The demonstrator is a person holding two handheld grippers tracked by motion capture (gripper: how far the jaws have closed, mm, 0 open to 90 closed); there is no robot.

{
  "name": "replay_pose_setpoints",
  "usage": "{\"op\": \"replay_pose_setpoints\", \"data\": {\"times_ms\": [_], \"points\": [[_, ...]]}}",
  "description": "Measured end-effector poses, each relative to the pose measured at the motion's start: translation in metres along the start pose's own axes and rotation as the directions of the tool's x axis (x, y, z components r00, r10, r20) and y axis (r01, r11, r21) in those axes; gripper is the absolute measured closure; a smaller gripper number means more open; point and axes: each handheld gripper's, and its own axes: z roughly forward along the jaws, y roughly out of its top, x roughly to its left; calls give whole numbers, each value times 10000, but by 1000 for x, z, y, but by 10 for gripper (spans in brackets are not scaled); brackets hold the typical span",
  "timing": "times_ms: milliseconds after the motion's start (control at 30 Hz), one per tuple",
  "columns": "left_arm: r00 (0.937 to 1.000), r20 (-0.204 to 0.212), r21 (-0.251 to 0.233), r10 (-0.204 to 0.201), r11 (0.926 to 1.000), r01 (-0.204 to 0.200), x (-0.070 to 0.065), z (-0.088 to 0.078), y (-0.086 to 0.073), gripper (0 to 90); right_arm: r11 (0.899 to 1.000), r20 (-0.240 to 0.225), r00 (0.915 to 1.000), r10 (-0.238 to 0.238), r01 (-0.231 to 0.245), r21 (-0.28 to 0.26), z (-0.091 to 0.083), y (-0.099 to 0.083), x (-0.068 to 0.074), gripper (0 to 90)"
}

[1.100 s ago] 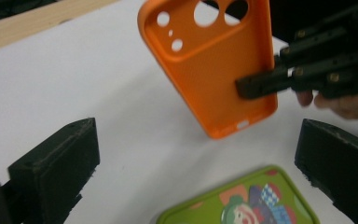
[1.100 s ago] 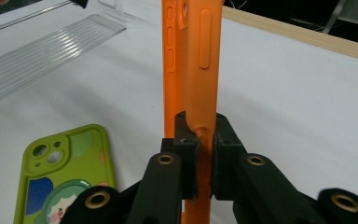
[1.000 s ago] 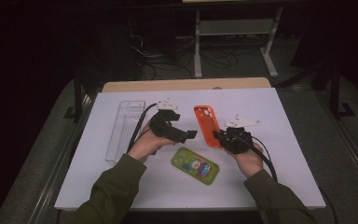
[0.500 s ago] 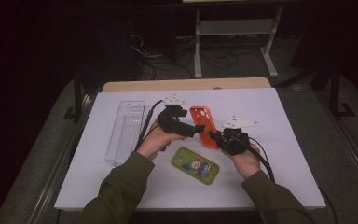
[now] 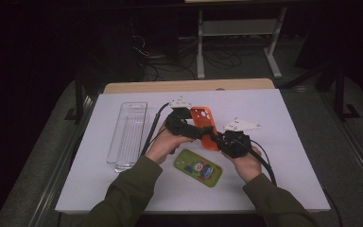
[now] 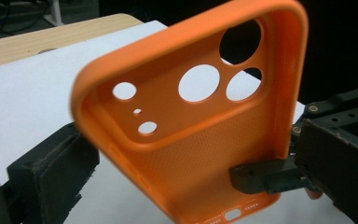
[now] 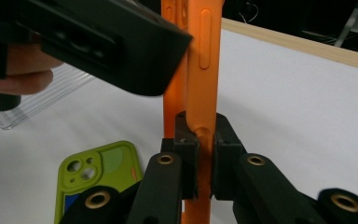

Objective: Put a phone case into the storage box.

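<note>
The orange phone case (image 7: 200, 70) stands clamped in the right hand-held gripper (image 7: 204, 140).

Right hand-held gripper (image 7: 205, 154) pinches the upright orange phone case (image 7: 204, 70) edge; green case (image 7: 98, 170) lies beside

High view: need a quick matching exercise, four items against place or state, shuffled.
Items:
1. orange phone case
2. green phone case
3. clear tray
4. left gripper

States:
A. lies flat on the white sheet, near the person
B. clamped on its edge by the right gripper, lifted off the table
C. jaws apart around the orange case
D. left part of the table, untouched

Pairs: 1-B, 2-A, 3-D, 4-C
</note>
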Motion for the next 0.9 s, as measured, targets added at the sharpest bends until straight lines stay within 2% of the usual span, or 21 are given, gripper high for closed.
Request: {"op": "replay_pose_setpoints", "data": {"times_ms": [133, 267, 367, 500, 667, 767, 900], "points": [[9997, -222, -232, -74, 9997, 69, -1, 0, 0, 0, 9999, 27, 10000, -85, 85, -56, 2, 0, 2, 821], [9989, -358, -559, -318, 9980, 298, 0, -1, 0, 0, 9999, 122, 9999, -91, 92, -73, 3, -1, 4, 822], [9986, -450, -571, -265, 9981, 239, 1, -2, -1, 0, 9998, 143, 9998, -151, 153, -114, 5, -2, 6, 821], [9986, -367, -690, -390, 9970, 364, -1, -3, 0, 0, 9999, 131, 9999, -102, 103, -23, 7, -2, 9, 821], [9978, -383, -788, -549, 9955, 517, -2, -2, 0, 0, 9994, 262, 9991, -332, 333, -53, 9, -3, 10, 821], [9972, -397, -849, -633, 9946, 597, -2, -2, 0, 0, 9999, 259, 9996, -146, 145, 53, 9, -4, 12, 821], [9964, -430, -904, -725, 9936, 684, -2, -2, -1, 0, 9998, 195, 9997, -147, 145, 119, 12, -5, 15, 821]]}}
